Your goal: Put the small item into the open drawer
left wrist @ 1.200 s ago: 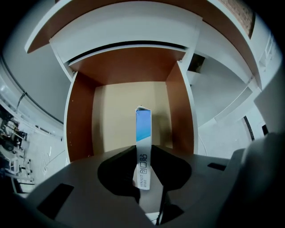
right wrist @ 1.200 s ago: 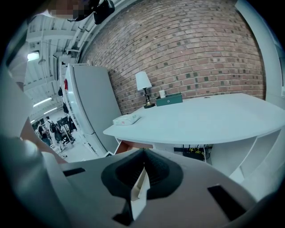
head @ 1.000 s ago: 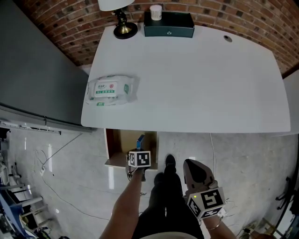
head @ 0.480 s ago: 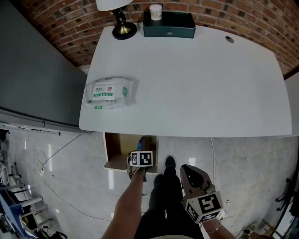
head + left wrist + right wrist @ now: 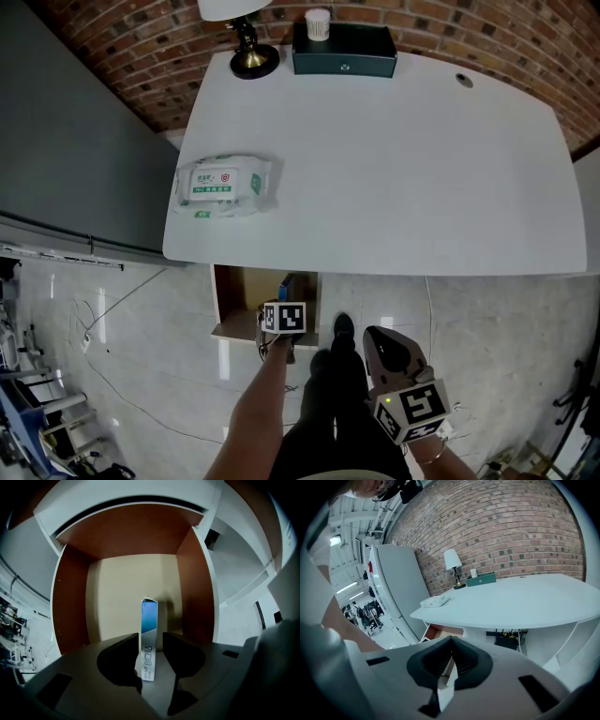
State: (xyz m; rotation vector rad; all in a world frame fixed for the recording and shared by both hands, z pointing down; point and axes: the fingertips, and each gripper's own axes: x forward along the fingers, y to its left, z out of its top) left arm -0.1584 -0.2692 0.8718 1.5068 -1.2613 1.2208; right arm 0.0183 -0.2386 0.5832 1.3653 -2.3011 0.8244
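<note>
The small item is a slim blue-and-white box (image 5: 149, 616) that stands upright on the floor of the open wooden drawer (image 5: 117, 592). My left gripper (image 5: 151, 638) reaches into the drawer and its jaws are opening. The box is between them, with a gap on its right side. In the head view the left gripper (image 5: 283, 302) is at the front of the drawer (image 5: 239, 291) under the desk, and the box (image 5: 283, 284) shows just beyond it. My right gripper (image 5: 392, 352) hangs low at the right, shut and empty (image 5: 450, 641).
A white desk (image 5: 375, 169) spans the view above the drawer. On it are a pack of wet wipes (image 5: 223, 183), a lamp base (image 5: 253, 58) and a dark green box (image 5: 343, 49) with a white cup (image 5: 318, 23). A grey cabinet (image 5: 66, 141) stands at the left. The person's shoe (image 5: 342, 328) is by the drawer.
The left gripper has stayed at the drawer's front with the box just beyond it. The right gripper has barely shifted.
</note>
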